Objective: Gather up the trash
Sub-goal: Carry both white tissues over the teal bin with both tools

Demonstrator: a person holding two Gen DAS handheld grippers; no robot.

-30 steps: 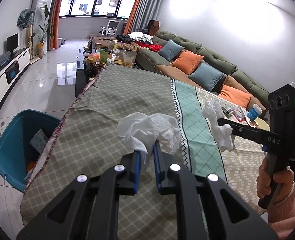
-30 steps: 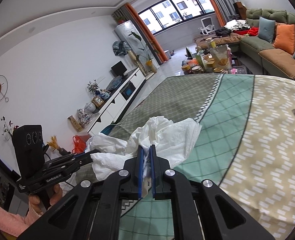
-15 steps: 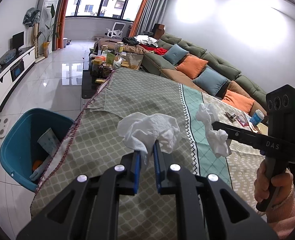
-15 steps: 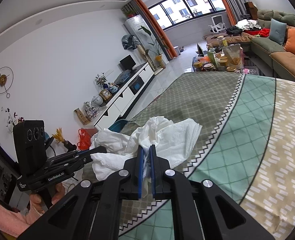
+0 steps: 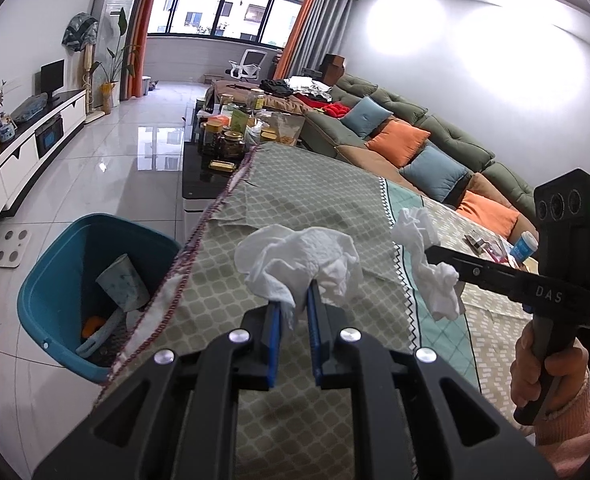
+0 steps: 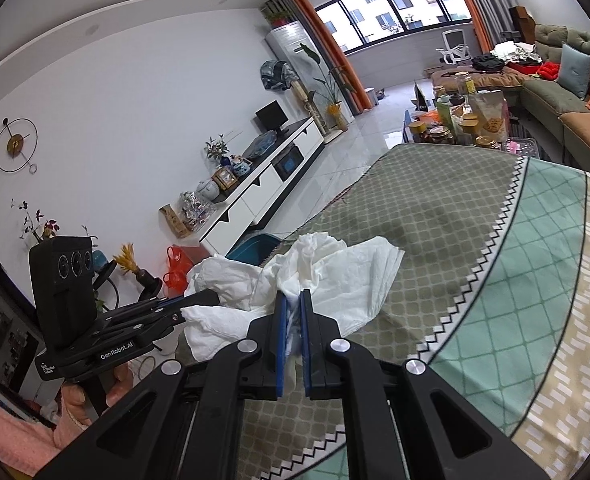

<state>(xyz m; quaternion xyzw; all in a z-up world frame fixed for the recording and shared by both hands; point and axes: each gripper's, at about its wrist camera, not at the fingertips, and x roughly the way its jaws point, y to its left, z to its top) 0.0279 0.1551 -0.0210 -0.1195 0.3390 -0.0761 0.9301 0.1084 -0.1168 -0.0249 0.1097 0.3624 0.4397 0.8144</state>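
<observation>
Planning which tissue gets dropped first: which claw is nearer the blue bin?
Left. The left claw, shut on its tissue, is over the table's bin-side edge, beside the blue bin. The right claw, holding its own tissue, is farther across the table.

Two close wrist views, shared tablecloth.

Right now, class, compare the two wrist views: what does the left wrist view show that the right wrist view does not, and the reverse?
Only the left wrist view shows inside the teal bin, where a paper cup lies; the right wrist view shows only a sliver of its rim. Only the right wrist view shows the round wall clock and the red plastic bag. Both show the left hand-held gripper shut on one crumpled tissue, the right hand-held gripper shut on another crumpled tissue, and the patterned tablecloth.
</observation>
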